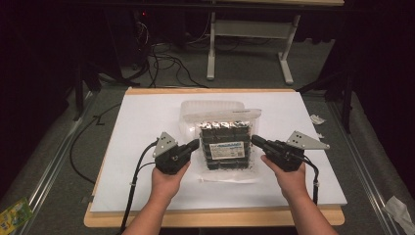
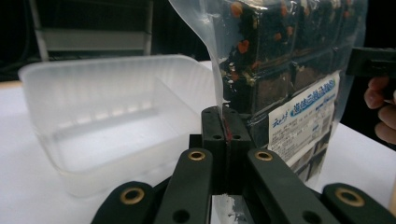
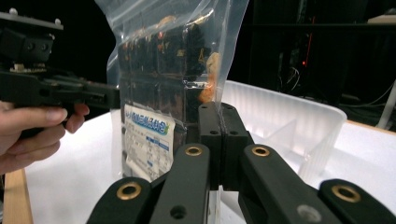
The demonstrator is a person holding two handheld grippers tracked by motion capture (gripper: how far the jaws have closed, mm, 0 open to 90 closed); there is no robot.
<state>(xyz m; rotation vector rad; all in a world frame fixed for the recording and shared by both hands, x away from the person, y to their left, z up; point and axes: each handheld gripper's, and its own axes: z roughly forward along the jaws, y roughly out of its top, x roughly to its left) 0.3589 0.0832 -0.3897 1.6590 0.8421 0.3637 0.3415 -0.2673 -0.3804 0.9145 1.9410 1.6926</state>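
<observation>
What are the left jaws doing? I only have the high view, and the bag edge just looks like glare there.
Observer: The left gripper is shut on the clear bag, pinching its side edge.
Operator: And the right one?
Observer: The right gripper is shut on the bag's opposite edge.
Operator: Is the bag lying flat?
Observer: It seems upright, held between both grippers, beside the empty plastic tray.

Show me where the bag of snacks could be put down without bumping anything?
The white board is bare to the left of the left gripper, to the right of the right gripper, and along its near edge between the forearms. It is crowded in the middle, where the snack bag and clear tray sit.
</observation>
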